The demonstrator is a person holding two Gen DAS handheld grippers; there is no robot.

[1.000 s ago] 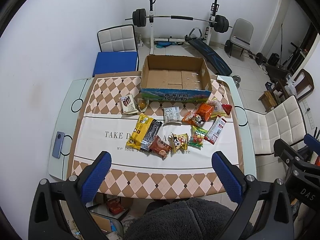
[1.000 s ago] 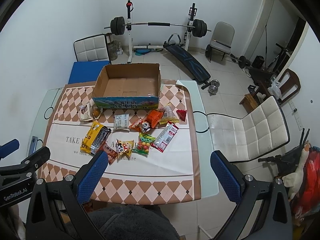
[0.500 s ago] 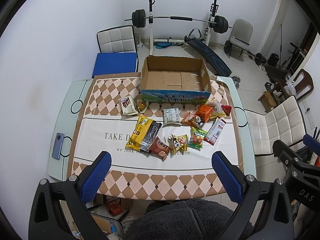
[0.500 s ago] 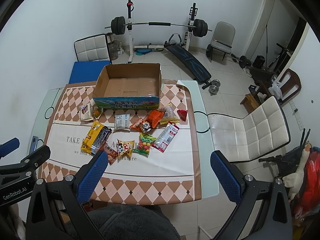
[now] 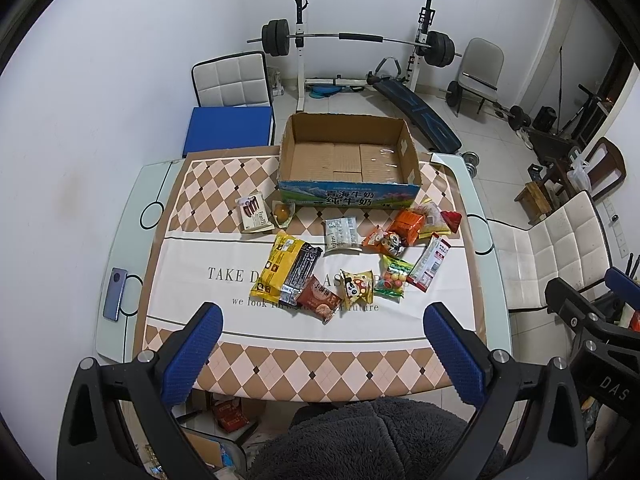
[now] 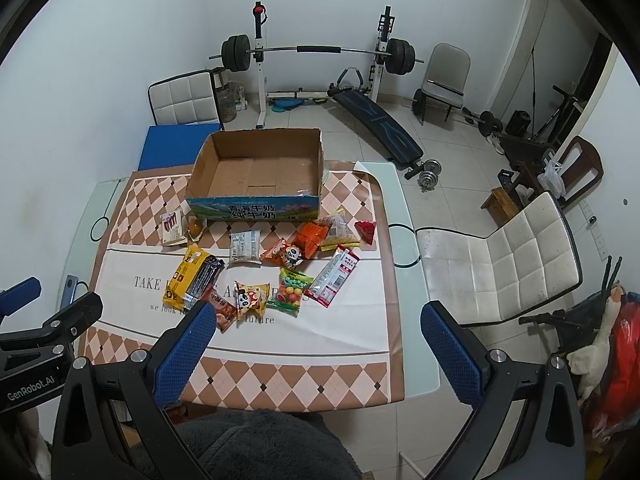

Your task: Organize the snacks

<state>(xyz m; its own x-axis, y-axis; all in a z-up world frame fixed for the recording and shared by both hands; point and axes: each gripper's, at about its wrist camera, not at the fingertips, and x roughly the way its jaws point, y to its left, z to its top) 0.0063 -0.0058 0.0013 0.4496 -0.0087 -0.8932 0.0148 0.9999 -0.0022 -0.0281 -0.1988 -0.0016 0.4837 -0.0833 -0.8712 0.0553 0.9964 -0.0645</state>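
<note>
An empty open cardboard box (image 5: 348,160) (image 6: 256,172) stands at the far side of the table. Several snack packs lie in front of it: a yellow and black pack (image 5: 286,268) (image 6: 192,278), a white pack (image 5: 340,234), an orange pack (image 5: 408,224), a red and white stick pack (image 5: 430,262) (image 6: 334,276), a panda pack (image 5: 356,286). My left gripper (image 5: 320,354) is open and empty, high above the near table edge. My right gripper (image 6: 316,354) is open and empty, also high above the near edge.
A phone (image 5: 116,294) lies on the glass table's left edge (image 5: 120,240). A white chair (image 6: 508,256) stands to the right, a blue-seated chair (image 5: 228,128) behind the table. A barbell rack (image 5: 352,40) and bench stand at the back wall.
Both views have shifted very slightly; nothing on the table has moved and both grippers stay open.
</note>
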